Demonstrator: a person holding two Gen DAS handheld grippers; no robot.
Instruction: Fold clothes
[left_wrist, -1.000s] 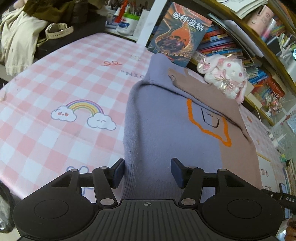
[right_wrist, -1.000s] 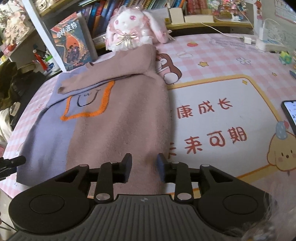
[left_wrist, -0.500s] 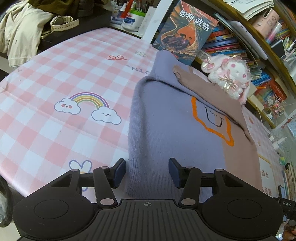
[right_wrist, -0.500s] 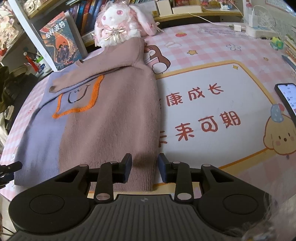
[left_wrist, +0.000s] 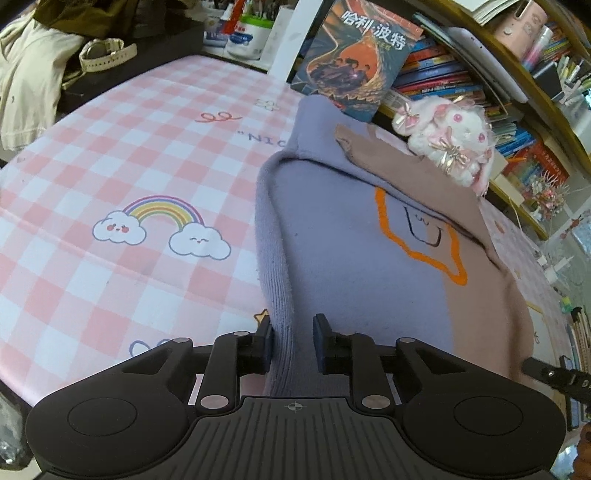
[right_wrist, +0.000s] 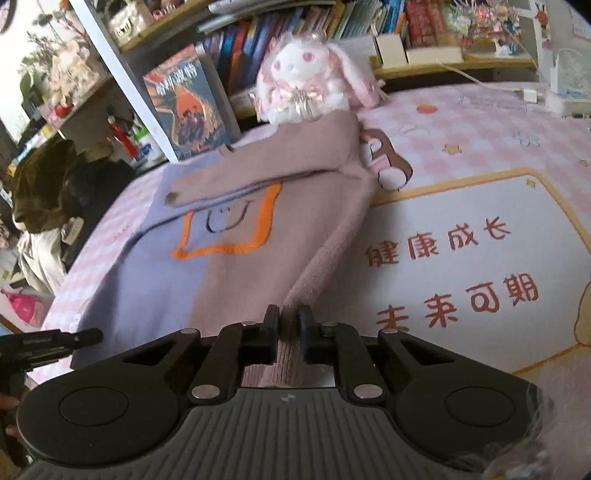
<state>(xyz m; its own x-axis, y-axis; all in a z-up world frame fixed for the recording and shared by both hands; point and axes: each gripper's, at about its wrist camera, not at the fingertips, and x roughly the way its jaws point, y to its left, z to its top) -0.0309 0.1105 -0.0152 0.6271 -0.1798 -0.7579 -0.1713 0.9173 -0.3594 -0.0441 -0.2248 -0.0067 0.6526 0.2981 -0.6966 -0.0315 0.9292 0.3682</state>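
A sweater, lavender (left_wrist: 351, 258) on one half and pinkish-brown (right_wrist: 240, 277) on the other, lies flat on the pink checked table mat (left_wrist: 110, 166). It has an orange outline on the chest and a brown sleeve folded across it. My left gripper (left_wrist: 293, 341) is closing on the lavender hem's left corner; the ribbed edge fills the gap and rises off the mat. My right gripper (right_wrist: 289, 334) is closing on the brown hem's right corner, pinched and lifted between narrow jaws. Each gripper's tip shows at the edge of the other view.
A white and pink plush rabbit (right_wrist: 306, 88) sits at the sweater's far end, beside an upright book (left_wrist: 354, 59) and crowded bookshelves. Clothes and a watch (left_wrist: 105, 55) are piled at the far left. A power strip (right_wrist: 565, 99) lies at the far right on the printed mat (right_wrist: 461, 258).
Both grippers' jaws have narrowed onto the sweater's hem. The two hem corners, flat on the mat before, now stand lifted between the fingers.
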